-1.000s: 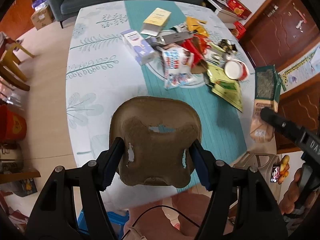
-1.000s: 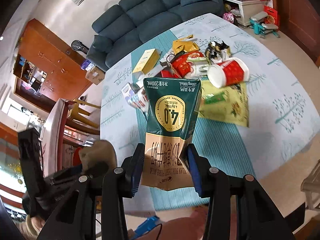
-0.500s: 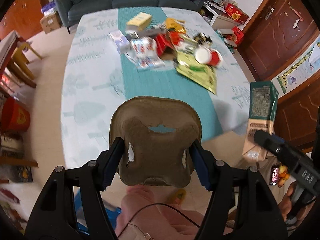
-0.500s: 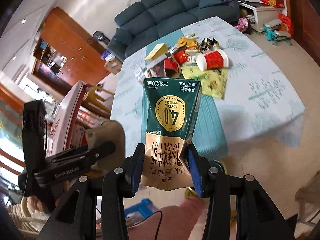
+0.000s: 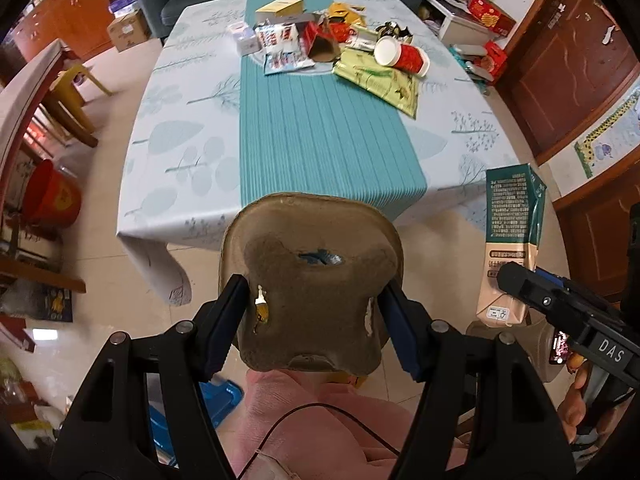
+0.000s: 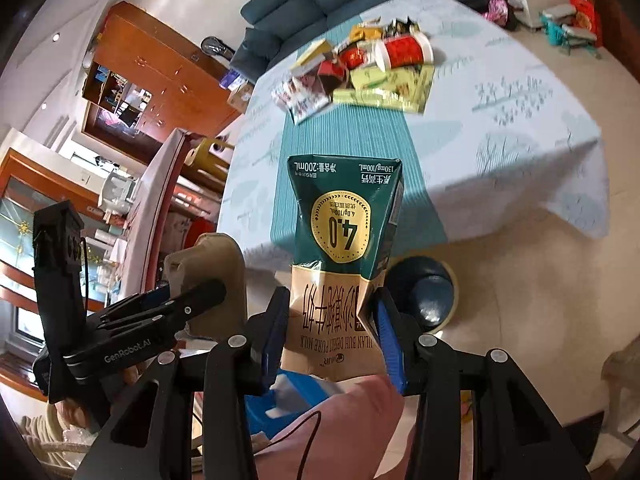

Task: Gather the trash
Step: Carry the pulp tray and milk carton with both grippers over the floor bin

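L gripper [image 5: 312, 320] pinches brown pulp cup tray [image 5: 310, 276]; R gripper [image 6: 330, 334] pinches green milk carton [image 6: 344, 248] low at crumpled base. Both off table [image 5: 192, 128], over floor. Risk: carton pivots, slips; tray pulp tears w/ squeeze. Bin [image 6: 424, 292] below R, small target.

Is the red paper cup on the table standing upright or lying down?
Lying down: the red paper cup rests on its side, white mouth facing sideways.

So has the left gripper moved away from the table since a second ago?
Yes. The left gripper, shut on the brown pulp tray, has backed off: the table edge, earlier under it, now lies beyond, with floor below.
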Demonstrator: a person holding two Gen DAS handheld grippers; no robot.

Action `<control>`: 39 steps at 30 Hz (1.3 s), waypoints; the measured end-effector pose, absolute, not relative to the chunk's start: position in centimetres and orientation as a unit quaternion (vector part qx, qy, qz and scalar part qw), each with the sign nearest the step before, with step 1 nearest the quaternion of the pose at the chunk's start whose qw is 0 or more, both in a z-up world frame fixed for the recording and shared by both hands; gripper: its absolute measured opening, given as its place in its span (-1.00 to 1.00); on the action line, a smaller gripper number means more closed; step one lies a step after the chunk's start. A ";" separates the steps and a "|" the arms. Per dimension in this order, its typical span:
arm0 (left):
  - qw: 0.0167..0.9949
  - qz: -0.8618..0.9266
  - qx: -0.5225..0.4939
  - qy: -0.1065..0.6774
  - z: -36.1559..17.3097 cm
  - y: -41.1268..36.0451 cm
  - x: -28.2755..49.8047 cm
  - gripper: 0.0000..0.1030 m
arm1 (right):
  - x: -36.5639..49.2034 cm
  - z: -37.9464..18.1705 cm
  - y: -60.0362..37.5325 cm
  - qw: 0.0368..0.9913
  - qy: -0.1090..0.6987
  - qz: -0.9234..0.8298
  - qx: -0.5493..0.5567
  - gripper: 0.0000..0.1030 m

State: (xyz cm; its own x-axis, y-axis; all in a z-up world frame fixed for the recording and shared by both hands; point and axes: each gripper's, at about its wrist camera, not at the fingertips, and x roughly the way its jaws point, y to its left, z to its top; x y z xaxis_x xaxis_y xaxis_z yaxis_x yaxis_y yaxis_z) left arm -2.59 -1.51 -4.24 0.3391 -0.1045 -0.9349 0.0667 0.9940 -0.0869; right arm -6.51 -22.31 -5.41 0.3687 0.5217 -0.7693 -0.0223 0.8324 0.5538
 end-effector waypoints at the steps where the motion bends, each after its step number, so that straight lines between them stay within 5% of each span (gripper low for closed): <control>1: 0.818 -0.048 -0.013 0.573 -4.5 -1.6 -3.0 0.24 | -6.5 -5.8 -22.1 0.791 0.539 0.171 0.233 -0.18; 11: 0.807 -0.049 0.018 0.589 -8.3 -1.4 -3.1 0.24 | -6.8 -13.3 -19.7 0.757 0.591 0.138 0.242 -0.18; 39: 0.789 -0.056 0.016 0.612 -36.3 -2.7 3.0 0.24 | -1.2 -43.4 -19.9 0.722 0.638 0.021 0.265 -0.17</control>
